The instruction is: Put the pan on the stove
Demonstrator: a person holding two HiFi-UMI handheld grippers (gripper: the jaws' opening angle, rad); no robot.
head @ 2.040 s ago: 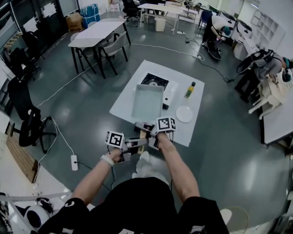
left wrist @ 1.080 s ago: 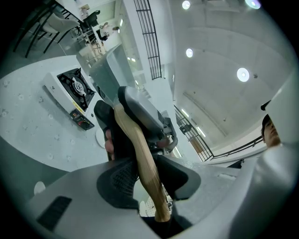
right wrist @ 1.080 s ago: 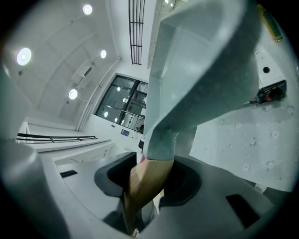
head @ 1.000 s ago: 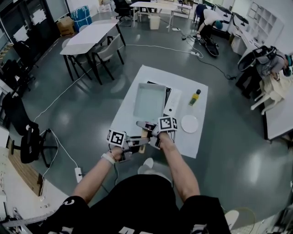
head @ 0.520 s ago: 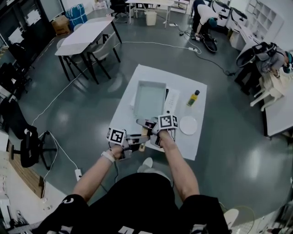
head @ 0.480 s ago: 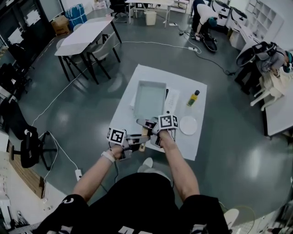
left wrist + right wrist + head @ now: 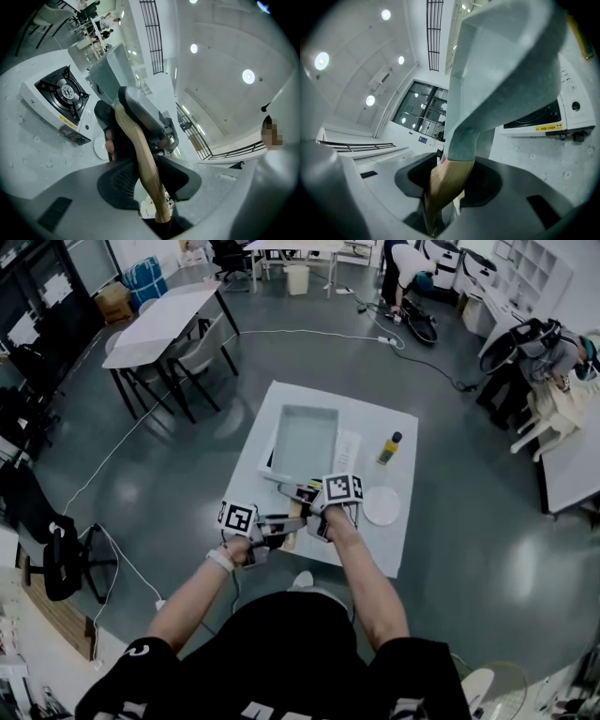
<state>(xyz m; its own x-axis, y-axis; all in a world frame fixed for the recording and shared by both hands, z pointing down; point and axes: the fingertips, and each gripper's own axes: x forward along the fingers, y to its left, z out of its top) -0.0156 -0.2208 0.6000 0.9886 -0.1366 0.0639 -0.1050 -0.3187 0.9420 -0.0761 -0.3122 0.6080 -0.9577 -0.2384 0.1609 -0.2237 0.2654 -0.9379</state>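
Both claws are pinching the pan's wooden handle (image 7: 140, 150): left gripper (image 7: 143, 180) at the near end, right gripper (image 7: 446, 183) just past it. The grey pan (image 7: 305, 442) is up over the stove (image 7: 54, 96) on the white table (image 7: 384, 545), with a plate (image 7: 381, 506) and a bottle (image 7: 388, 447) to the right. Further out it's shiny grey floor (image 7: 169, 484), and another table (image 7: 159, 320) with chairs at the far left.

The white table (image 7: 394, 545) carries a portable gas stove (image 7: 56, 101), a bottle (image 7: 388, 448) and a plate (image 7: 381, 506).
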